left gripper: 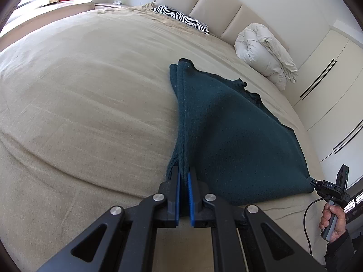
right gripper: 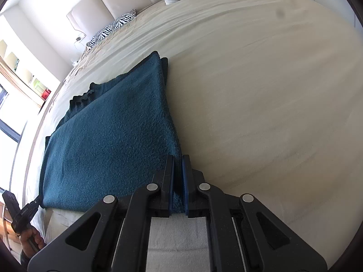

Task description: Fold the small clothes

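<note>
Since both near corners of the garment are pinched, the fold is probably mid-carry, so the main tip would be that the two corners be kept level and the near edge kept taut, otherwise a skewed fold is likely.

Left wrist view first: the left gripper is seen nearly closed, its blue pads clamped on the doubled near-left edge of the teal knit. That edge is lifted a bit off the bed while the rest lies flat, stretching away toward the headboard side. A ribbed hem or collar is visible at the far right edge. Over at the lower right, the right gripper is seen pinching the other near corner, held by the right hand low, just over the mattress. A zebra pillow and a rolled duvet are well apart from the work, so nothing should get snagged.

Right wrist view: the right gripper is almost shut too, with the layered near-right edge trapped between the pads. It is pointed forward along the bed, tilted slightly down. The left gripper is seen at the far left corner, gripped in the left hand. It's reckoned the layers should be checked for slipping before anything is carried over, since thick knit like this tends to creep out of a narrow pinch.
</note>
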Demonstrator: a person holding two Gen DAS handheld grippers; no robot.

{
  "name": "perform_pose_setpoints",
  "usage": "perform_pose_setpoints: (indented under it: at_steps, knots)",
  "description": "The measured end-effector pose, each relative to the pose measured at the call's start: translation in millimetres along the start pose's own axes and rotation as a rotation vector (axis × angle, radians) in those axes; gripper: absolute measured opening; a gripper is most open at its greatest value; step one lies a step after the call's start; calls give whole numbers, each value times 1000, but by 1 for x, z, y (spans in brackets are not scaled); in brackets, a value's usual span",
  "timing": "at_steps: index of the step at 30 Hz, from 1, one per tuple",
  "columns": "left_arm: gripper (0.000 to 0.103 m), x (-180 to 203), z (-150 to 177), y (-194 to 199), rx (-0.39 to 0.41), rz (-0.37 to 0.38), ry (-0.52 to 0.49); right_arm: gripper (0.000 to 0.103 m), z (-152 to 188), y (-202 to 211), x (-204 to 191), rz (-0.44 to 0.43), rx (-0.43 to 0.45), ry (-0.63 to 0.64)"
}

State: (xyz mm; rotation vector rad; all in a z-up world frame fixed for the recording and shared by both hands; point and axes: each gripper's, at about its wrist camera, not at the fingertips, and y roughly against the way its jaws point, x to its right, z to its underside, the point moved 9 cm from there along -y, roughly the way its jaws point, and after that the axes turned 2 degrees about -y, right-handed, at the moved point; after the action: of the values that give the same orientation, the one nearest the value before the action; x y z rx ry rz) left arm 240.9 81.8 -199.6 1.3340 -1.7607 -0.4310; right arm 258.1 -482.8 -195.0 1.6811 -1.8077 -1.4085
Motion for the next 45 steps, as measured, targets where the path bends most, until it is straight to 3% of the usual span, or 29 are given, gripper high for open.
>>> perform_pose_setpoints:
  at_steps: [10,39,43,45]
  knots:
    - [8,-2,-2,-1,-5,2,2,5,6,7,-2,36,4,19]
    - [8,-9,3,0,-23,17,1,5,24,13,12,13,-17,-37]
    - [14,-8,1,3,-39,50,21,9,20,10,17,-49,-25,-74]
    - [32,-10,-2,13,-43,31,29,25,18,16,18,-50,-16,-79]
